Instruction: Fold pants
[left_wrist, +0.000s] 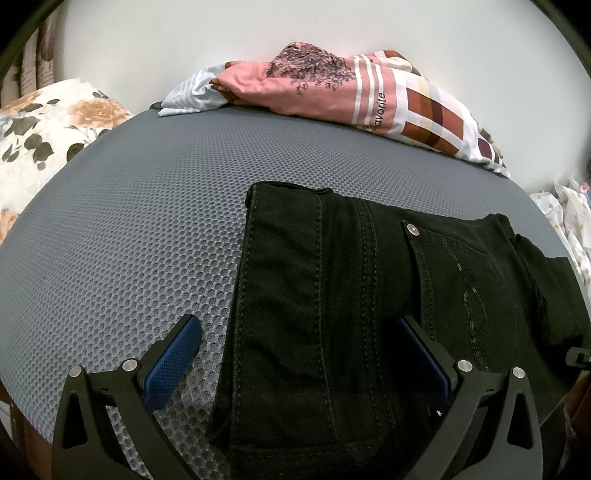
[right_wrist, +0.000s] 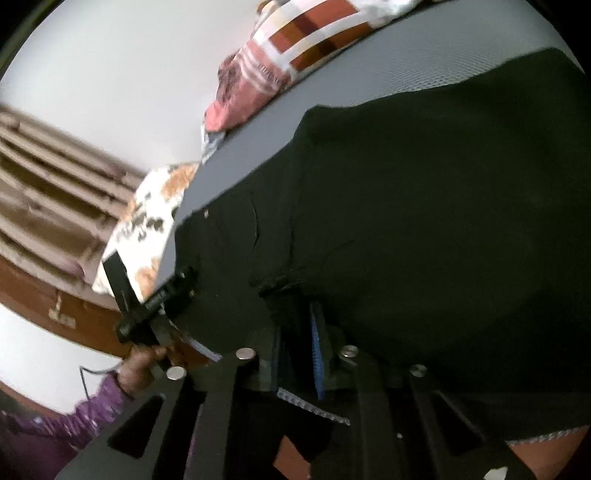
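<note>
Grey honeycomb matting (left_wrist: 147, 206) spreads ahead of both grippers, with the black pants (left_wrist: 332, 295) lying on it already doubled into a compact stack, so the folding looks well advanced, perhaps one fold or a tidy-up left. Straddling the stack's near edge, the left gripper (left_wrist: 299, 354) is spread wide and grips nothing. Pinched together, the right gripper (right_wrist: 299, 354) clamps a bunched fold of the pants directly ahead.

Pants (left_wrist: 332, 295): black denim, folded into a thick multi-layer stack, lying flat on grey mesh mat. Topstitched seams run lengthwise; back pocket with metal rivet and embroidered stitching faces up on right side. Near edge of stack overhangs the mat's front edge.
</note>
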